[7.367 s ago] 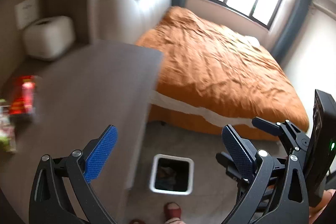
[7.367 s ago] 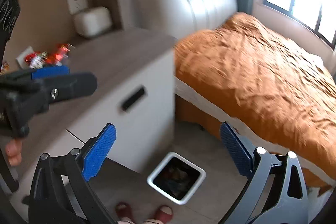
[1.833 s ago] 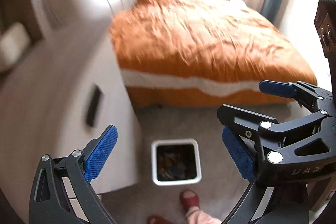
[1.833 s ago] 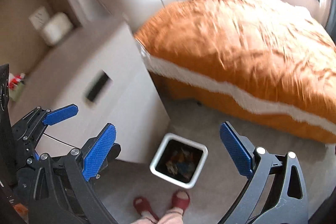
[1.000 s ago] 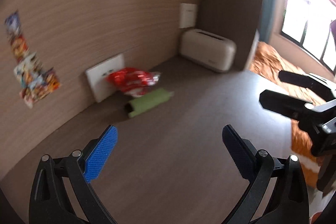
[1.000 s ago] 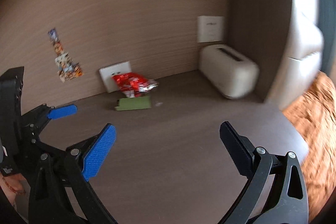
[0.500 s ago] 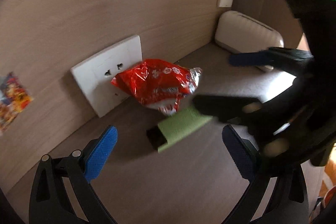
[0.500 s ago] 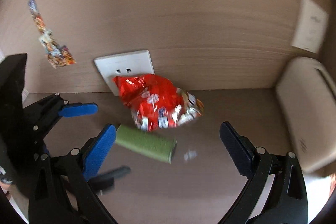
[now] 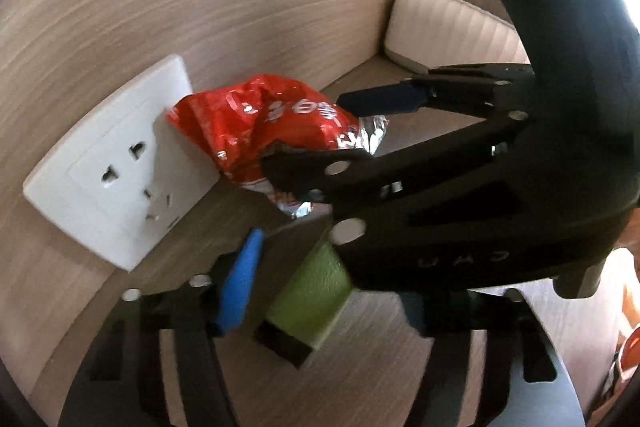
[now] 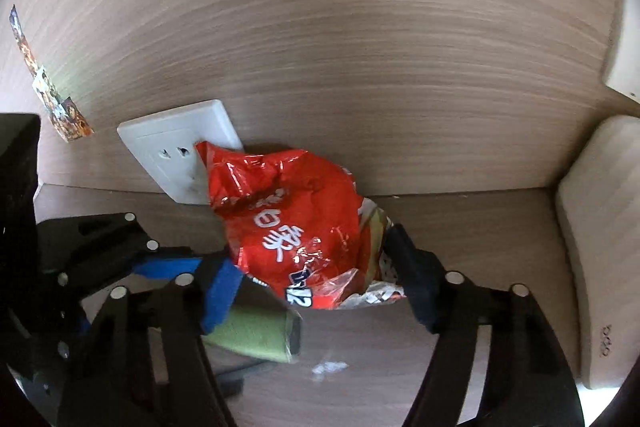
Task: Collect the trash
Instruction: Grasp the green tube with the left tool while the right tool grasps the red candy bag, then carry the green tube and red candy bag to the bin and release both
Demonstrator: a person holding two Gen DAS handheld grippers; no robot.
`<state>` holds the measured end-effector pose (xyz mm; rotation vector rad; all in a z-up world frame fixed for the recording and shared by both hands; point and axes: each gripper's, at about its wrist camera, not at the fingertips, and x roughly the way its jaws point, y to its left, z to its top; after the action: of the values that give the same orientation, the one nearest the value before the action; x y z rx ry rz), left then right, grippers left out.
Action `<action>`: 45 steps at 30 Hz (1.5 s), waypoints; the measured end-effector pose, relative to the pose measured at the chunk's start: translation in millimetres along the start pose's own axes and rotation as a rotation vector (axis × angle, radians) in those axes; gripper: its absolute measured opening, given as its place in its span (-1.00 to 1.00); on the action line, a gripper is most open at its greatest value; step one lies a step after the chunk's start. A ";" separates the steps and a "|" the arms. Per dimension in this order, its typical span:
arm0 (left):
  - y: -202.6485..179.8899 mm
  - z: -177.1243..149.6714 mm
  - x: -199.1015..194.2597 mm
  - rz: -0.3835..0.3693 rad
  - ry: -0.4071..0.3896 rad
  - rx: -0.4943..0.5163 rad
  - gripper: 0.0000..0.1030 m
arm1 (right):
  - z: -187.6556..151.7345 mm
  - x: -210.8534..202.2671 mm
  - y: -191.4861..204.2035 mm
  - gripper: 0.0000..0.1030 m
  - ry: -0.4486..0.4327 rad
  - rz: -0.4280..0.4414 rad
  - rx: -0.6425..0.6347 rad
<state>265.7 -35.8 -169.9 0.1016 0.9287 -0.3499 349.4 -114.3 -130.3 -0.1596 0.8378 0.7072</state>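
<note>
Wood-grain tabletop [image 10: 460,367] against a wood wall, w/ a white socket plate [image 10: 176,155] as landmark. Red snack bag [image 10: 296,223] leans just right of the plate; green box [image 9: 312,291] lies in front of it. Right gripper [image 10: 316,291] is closing w/ the bag between its pads; left gripper [image 9: 320,291] is closing around the box. Best to squeeze the bag mid-body, not the slick foil edge, and catch the box square on its flat sides before lifting.

Red snack bag [image 10: 288,223] — glossy crinkled film, silvery foil inside at the torn end; green box [image 9: 316,295] matt, card-like; wall socket plate [image 9: 108,163] smooth white plastic; wall panel [image 10: 360,47] and tabletop [image 10: 480,227] matt wood-grain laminate; gripper pads [image 10: 220,291] — blue, finely ribbed.
</note>
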 end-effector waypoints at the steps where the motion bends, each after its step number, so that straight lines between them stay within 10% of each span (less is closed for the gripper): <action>1: 0.2 0.9 0.1 -0.011 -0.003 -0.003 -0.26 | -1.2 -2.4 -1.9 0.28 -0.004 -0.006 0.009; 25: -49.0 -67.6 -76.8 -0.031 -0.073 -0.162 -0.50 | -107.3 -168.3 17.6 0.11 -0.144 -0.216 0.242; 45: -180.8 -93.5 -154.3 -0.334 -0.099 0.234 -0.52 | -260.2 -298.0 70.3 0.11 -0.152 -0.590 0.562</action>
<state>48.6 -144.8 -91.1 0.1422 0.8036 -0.7669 5.7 -315.9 -78.7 0.1516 0.7617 -0.0809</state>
